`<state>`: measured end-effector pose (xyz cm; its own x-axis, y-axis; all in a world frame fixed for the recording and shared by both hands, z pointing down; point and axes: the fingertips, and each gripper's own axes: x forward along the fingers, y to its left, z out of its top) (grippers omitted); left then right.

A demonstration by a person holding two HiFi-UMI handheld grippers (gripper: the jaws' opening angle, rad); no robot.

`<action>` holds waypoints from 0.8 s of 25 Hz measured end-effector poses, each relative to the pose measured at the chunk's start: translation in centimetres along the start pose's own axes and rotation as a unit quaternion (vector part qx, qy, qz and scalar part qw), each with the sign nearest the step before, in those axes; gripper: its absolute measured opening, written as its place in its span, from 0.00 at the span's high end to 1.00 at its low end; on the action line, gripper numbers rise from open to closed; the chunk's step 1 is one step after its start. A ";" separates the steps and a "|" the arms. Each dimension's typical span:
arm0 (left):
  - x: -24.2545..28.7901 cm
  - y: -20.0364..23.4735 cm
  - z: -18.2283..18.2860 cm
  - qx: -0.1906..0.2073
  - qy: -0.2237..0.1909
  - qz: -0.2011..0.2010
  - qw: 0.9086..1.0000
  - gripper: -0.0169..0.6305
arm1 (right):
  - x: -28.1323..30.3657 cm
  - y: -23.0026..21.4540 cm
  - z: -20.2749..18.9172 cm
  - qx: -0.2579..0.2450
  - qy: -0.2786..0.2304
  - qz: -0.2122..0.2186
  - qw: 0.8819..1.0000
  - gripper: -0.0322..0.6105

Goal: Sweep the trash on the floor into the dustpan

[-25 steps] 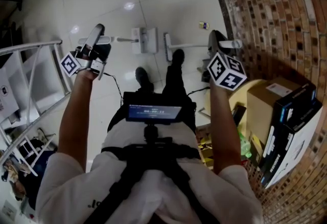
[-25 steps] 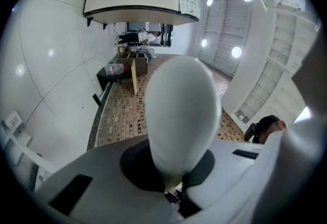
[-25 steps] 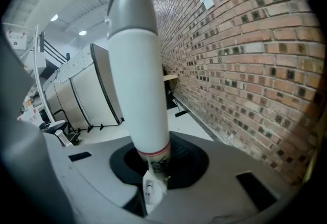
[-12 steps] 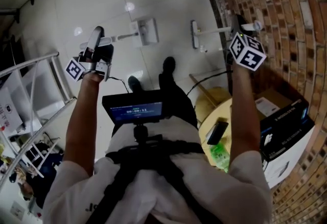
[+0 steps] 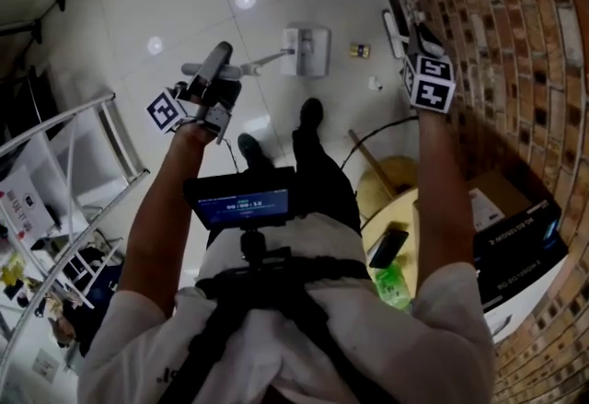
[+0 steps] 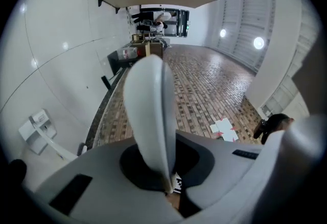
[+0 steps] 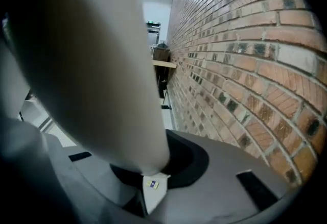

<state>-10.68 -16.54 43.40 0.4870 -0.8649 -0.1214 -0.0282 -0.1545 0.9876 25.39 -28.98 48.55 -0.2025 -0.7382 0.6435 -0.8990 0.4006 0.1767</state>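
Observation:
In the head view my left gripper (image 5: 219,60) is shut on the white handle (image 5: 262,62) of the dustpan (image 5: 308,51), which rests on the pale tiled floor ahead of my feet. Close to the brick wall my right gripper (image 5: 416,32) is shut on the broom's white handle, and the narrow broom head (image 5: 391,23) lies by the wall's foot. A small dark and yellow scrap (image 5: 359,50) and a white scrap (image 5: 375,83) lie between pan and broom. The left gripper view has the dustpan handle (image 6: 148,110) rising from between the jaws; the broom handle (image 7: 87,65) fills the right gripper view.
The brick wall (image 5: 497,43) runs down the right side. A metal rack (image 5: 83,163) stands at the left. Behind my right leg are a round yellow table (image 5: 396,209) with a phone and a green bottle, a black cable, and stacked boxes (image 5: 515,246).
Both arms swung toward the wall. The dustpan and broom slid right and further away, the broom head now at the wall's foot, and the scraps came into view between them.

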 end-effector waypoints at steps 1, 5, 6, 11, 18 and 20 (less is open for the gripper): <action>0.3 0.4 -0.4 0.001 0.007 0.007 1.000 0.97 | 0.7 0.6 -1.0 0.010 0.007 0.006 1.000 0.89; 0.9 1.4 -1.4 -0.007 0.012 0.024 1.000 0.97 | 1.4 0.2 -3.9 0.121 0.007 -0.013 0.993 0.88; 0.9 1.5 -1.4 -0.007 0.011 0.025 1.000 0.97 | 1.1 -0.3 -4.0 0.141 0.001 -0.023 0.990 0.88; 1.3 1.5 -1.7 0.000 0.022 0.026 0.999 0.97 | 0.4 -0.2 -3.2 0.192 -0.016 -0.036 0.981 0.85; 2.2 1.5 -1.9 0.009 0.021 0.022 0.999 0.97 | -1.9 5.3 -2.4 0.172 -0.024 0.021 0.985 0.85; 2.3 1.6 -1.9 0.010 0.021 0.021 1.000 0.97 | -3.3 6.3 -1.9 0.188 -0.034 0.038 0.981 0.85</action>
<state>-8.00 -17.85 44.89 0.5217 -0.8498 -0.0757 -0.0661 -0.1287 0.9895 21.10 -22.96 48.92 -0.2879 -0.7536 0.5909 -0.9575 0.2370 -0.1644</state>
